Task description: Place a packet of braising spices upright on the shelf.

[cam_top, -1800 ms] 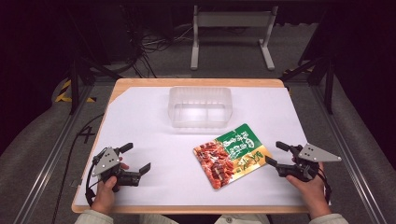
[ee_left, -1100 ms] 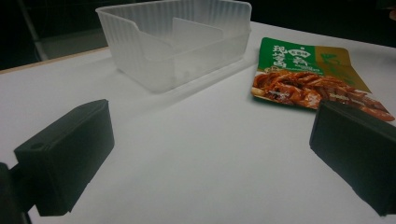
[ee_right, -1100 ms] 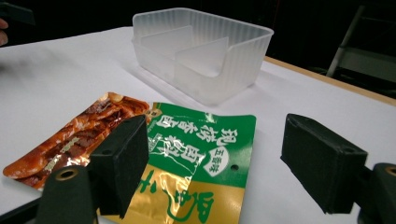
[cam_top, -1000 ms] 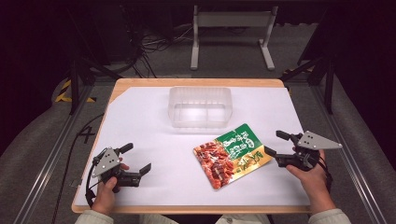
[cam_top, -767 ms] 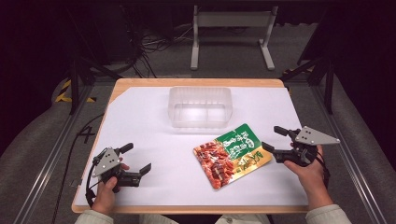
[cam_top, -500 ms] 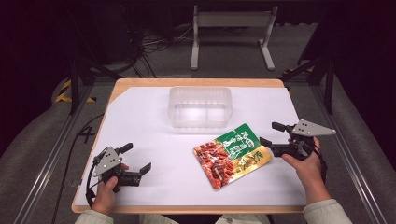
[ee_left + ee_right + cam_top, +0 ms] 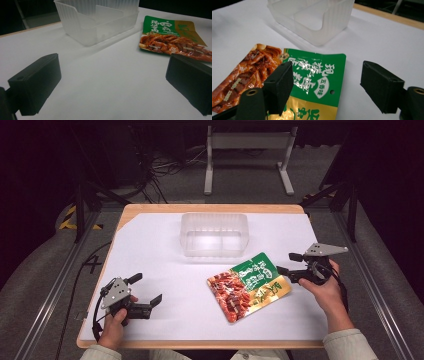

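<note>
A flat snack packet [image 7: 248, 286], green and gold with a picture of red-brown food, lies face up on the white table [image 7: 165, 265], just in front of an empty clear plastic tub [image 7: 215, 234].

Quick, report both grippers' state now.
Left gripper: open, holding nothing.
Right gripper: open, holding nothing, at the snack packet's edge.

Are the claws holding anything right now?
No. The right gripper is open at the snack packet's edge, not gripping it. The left gripper is open over bare table.
</note>
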`<action>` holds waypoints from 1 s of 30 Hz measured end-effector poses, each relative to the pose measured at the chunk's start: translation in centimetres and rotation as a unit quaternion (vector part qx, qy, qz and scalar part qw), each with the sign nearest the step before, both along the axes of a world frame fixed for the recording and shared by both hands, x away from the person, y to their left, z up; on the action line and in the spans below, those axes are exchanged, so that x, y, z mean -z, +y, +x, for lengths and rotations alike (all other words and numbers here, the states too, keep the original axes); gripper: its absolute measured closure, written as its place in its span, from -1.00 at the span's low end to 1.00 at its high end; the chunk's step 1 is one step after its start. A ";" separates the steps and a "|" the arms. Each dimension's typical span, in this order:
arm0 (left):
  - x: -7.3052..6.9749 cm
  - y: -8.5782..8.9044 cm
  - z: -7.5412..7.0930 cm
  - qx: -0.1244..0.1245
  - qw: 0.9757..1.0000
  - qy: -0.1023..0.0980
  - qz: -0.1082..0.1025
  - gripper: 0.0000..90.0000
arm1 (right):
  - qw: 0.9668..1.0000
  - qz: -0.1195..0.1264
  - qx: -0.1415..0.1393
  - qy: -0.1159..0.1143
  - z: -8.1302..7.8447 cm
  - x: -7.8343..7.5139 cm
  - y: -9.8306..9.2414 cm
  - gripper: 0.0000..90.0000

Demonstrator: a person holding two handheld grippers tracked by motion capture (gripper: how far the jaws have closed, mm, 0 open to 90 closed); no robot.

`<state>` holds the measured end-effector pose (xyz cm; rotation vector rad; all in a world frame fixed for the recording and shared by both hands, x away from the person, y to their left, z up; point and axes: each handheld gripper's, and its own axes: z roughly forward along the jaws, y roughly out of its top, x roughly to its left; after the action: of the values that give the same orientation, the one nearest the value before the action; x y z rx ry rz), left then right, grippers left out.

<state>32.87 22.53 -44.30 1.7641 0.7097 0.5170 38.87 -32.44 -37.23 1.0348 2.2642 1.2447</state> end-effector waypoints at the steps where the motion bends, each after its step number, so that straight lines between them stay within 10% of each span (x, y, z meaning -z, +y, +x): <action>1: 0.0 0.0 0.0 0.000 1.000 -0.001 0.000 -0.98 | 1.000 -0.005 0.003 0.004 0.2 0.2 0.0 -0.41; 30: 0.1 -0.1 0.1 -0.005 1.000 0.005 0.005 -0.98 | 0.983 -0.061 0.004 0.172 2.4 4.6 0.3 -0.36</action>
<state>32.96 22.44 -44.40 1.7741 0.7242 0.5192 41.24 -32.12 -41.85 1.2935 2.5493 0.9677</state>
